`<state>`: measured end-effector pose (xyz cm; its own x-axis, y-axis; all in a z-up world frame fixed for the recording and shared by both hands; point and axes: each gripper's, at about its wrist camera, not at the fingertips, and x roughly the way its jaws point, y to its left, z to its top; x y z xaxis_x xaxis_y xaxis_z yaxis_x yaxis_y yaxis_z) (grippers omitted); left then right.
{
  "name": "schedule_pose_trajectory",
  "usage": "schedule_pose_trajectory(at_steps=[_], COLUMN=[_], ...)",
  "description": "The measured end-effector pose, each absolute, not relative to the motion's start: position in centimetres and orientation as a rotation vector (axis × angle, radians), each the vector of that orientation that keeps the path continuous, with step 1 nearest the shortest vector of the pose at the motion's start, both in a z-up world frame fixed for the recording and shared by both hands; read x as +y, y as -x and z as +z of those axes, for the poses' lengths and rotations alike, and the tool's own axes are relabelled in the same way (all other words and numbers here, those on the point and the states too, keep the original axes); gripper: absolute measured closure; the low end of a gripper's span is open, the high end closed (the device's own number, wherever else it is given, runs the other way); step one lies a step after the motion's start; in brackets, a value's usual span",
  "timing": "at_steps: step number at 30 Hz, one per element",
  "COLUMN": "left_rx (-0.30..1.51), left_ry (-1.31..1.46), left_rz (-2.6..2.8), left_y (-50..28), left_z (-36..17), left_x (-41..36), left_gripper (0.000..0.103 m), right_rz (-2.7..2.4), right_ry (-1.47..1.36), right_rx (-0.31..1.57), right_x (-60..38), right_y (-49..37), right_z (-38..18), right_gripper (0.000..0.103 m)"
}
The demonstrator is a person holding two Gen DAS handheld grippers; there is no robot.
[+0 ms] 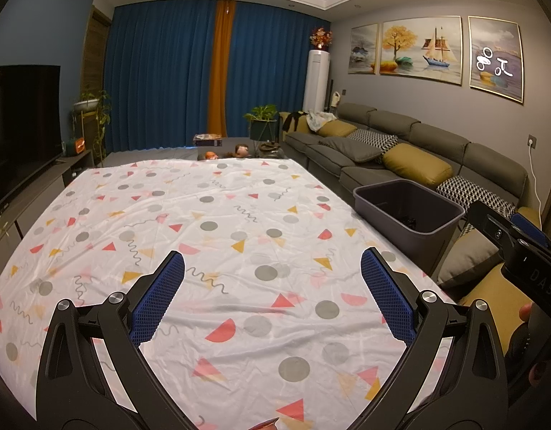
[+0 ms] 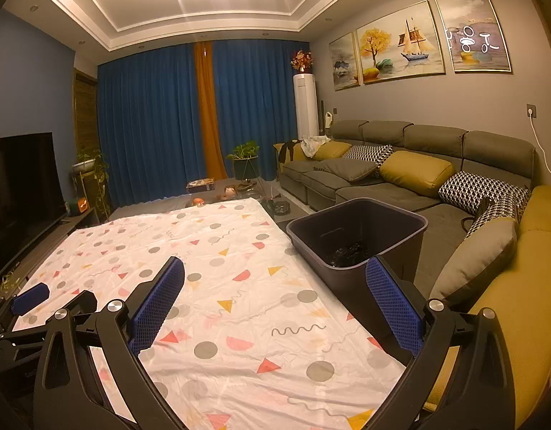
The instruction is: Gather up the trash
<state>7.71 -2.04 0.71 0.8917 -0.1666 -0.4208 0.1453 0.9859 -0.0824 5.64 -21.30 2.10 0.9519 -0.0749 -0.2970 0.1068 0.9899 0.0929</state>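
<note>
A dark grey trash bin (image 1: 411, 211) stands off the right edge of the table, and shows closer in the right wrist view (image 2: 357, 229) with dark scraps (image 2: 348, 251) at its bottom. The table carries a white cloth (image 1: 218, 236) with coloured shapes; no loose trash shows on it. My left gripper (image 1: 271, 268) is open and empty above the cloth. My right gripper (image 2: 275, 276) is open and empty, its right finger (image 2: 393, 308) close to the bin's near wall. The right gripper also shows at the right edge of the left wrist view (image 1: 519, 243), and the left gripper at the lower left of the right wrist view (image 2: 31, 297).
A grey sofa (image 2: 400, 179) with yellow and patterned cushions runs along the right. A TV (image 1: 20, 118) on a low cabinet stands left. Small items and a plant (image 1: 262, 114) sit beyond the table's far end, before blue curtains.
</note>
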Motion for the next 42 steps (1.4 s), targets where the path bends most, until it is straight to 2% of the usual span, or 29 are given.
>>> schedule_pose_trajectory(at_steps=[42], left_rx=[0.437], left_ry=[0.052], left_rz=[-0.157], left_y=[-7.53], left_z=[0.85], left_x=[-1.88], left_gripper=[0.006], right_rz=[-0.089], right_ry=[-0.11], right_rx=[0.292], right_x=[-21.1], right_y=[-5.69], right_z=[2.06], right_gripper=[0.005])
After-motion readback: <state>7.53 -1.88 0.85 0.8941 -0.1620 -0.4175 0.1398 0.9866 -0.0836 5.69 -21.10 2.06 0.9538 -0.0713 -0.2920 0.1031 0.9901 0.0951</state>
